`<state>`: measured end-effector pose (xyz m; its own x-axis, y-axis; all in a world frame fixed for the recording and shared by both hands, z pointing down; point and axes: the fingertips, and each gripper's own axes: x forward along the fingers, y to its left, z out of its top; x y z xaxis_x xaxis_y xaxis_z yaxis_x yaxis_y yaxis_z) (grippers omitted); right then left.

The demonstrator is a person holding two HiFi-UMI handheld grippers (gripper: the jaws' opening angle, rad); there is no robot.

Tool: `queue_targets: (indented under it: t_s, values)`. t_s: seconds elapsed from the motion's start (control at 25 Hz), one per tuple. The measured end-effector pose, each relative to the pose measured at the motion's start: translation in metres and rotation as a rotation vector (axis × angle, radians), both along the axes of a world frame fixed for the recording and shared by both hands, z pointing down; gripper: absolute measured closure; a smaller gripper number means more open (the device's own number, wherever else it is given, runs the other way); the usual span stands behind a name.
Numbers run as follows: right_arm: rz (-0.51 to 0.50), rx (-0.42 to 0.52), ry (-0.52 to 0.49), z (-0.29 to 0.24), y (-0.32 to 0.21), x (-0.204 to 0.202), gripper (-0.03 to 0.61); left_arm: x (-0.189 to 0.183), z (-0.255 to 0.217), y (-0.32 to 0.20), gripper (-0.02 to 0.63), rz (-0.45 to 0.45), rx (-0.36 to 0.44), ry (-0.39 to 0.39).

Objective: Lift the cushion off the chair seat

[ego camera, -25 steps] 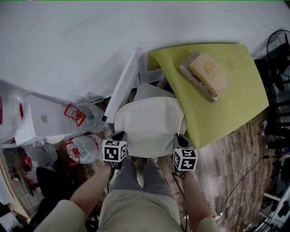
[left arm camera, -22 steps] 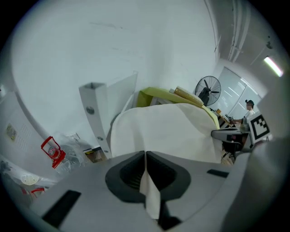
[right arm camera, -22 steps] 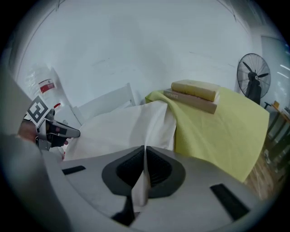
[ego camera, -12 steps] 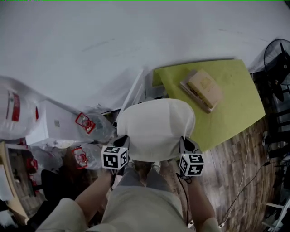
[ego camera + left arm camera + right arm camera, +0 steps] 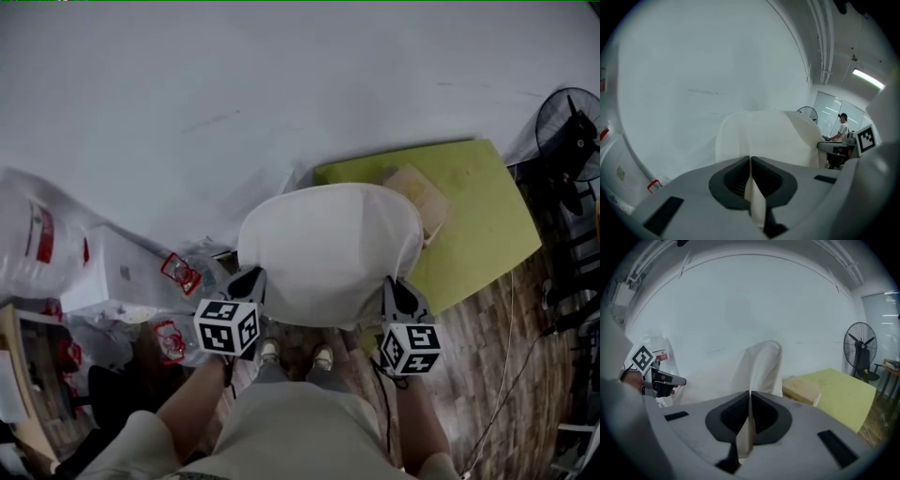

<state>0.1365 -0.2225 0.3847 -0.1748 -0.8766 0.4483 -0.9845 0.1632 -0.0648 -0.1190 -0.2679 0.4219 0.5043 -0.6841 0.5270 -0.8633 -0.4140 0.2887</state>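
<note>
A cream-white cushion hangs in the air between my two grippers, high above the floor. My left gripper is shut on the cushion's near left edge, and my right gripper is shut on its near right edge. In the left gripper view the cushion rises beyond the gripper, a thin fold of its fabric pinched between the dark pads. The right gripper view shows the cushion edge-on, with its fabric clamped in the gripper. The chair is hidden under the cushion.
A yellow-green table stands at the right with a tan box on it, partly behind the cushion. White boxes and plastic bags lie at the left. A standing fan is at the far right. My feet stand below.
Both grippers have risen with the cushion, which has come up off the chair and now looks larger and covers the chair and part of the tan box.
</note>
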Motion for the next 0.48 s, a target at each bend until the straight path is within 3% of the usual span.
queue_targets:
  t_s: [0.48]
  values:
    - [0.046, 0.229, 0.041, -0.092, -0.010, 0.005, 0.555, 0.010, -0.091, -0.031, 0.583, 0.017, 0.236, 0.026]
